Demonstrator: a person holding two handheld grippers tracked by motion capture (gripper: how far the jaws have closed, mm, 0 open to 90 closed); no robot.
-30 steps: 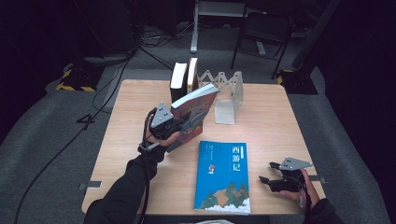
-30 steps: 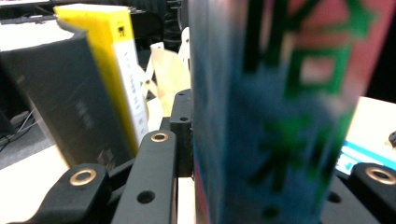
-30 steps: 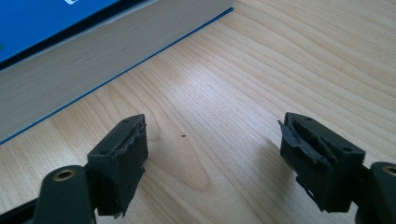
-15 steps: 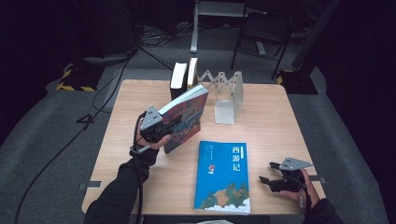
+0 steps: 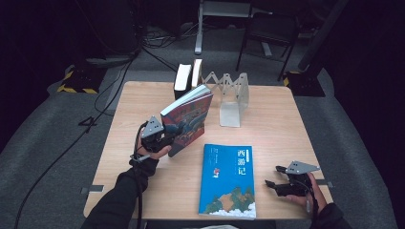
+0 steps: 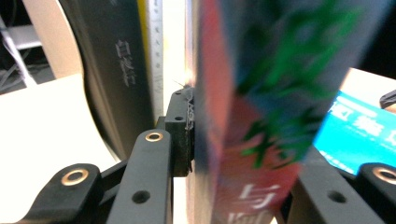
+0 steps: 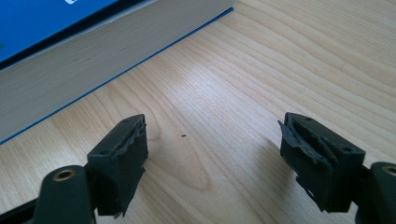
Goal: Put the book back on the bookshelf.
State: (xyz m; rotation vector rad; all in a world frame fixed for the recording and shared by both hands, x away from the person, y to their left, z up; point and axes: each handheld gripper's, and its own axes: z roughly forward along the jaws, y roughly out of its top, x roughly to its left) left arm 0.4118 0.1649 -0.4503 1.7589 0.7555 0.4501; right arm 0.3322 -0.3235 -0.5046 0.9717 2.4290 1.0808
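My left gripper (image 5: 165, 139) is shut on a colourful book (image 5: 188, 117), holding it tilted above the left half of the wooden table (image 5: 282, 119). In the left gripper view the book's red and green cover (image 6: 261, 107) is clamped between the jaws, blurred. A blue book (image 5: 229, 179) lies flat near the table's front middle. My right gripper (image 5: 274, 183) rests open on the table at the front right, just right of the blue book. Its page edge (image 7: 93, 60) lies ahead of the open right gripper (image 7: 212, 161) in the right gripper view.
Two upright books (image 5: 187, 77) stand at the table's back edge beside a white expandable book rack (image 5: 231, 98). In the left gripper view a dark spine (image 6: 116, 70) stands just behind the held book. Chairs and cables lie beyond the table.
My left gripper has carried the colourful book a little left and lower, tilting it more upright. The right gripper has stayed still.
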